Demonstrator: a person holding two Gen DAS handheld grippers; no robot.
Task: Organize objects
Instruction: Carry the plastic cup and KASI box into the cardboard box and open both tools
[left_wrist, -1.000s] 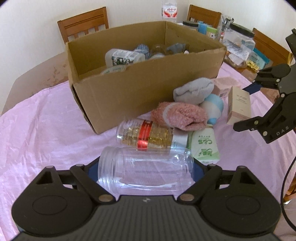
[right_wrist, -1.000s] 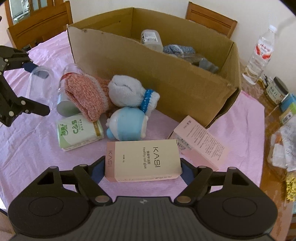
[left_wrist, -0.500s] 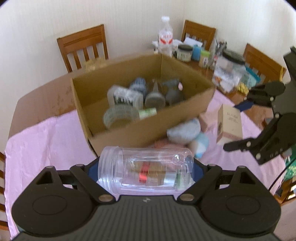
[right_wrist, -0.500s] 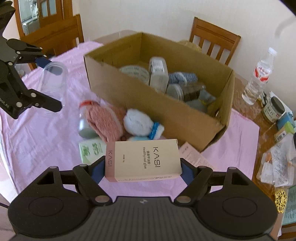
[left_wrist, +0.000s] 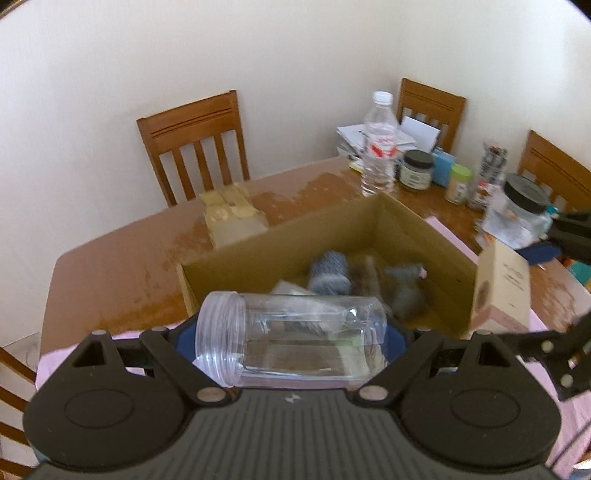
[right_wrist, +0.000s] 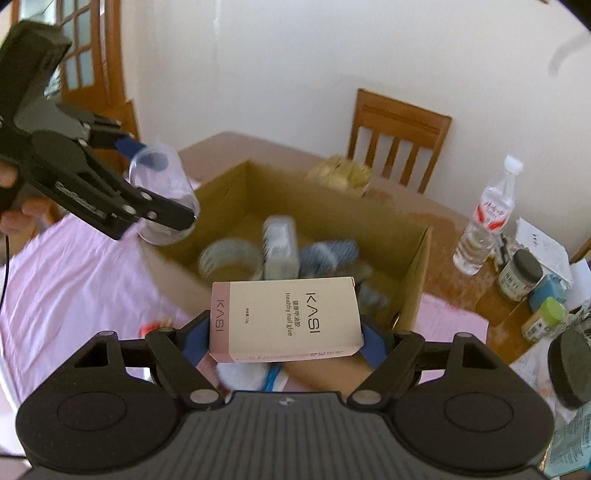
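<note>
Over the cardboard box (right_wrist: 413, 273), the left gripper (left_wrist: 291, 341) clamps a clear plastic jar (left_wrist: 291, 339) sideways, end to end; the right gripper (right_wrist: 286, 336) pinches the KASI carton (right_wrist: 284, 317) across its length. Both look light; the jar seems slick and springy, the carton crushable, so end grips suit. Box contents are blurred, hard to name

Both wrist views tilt down, close, sharing cardboard box (left_wrist: 388, 236) (right_wrist: 410, 236).
</note>
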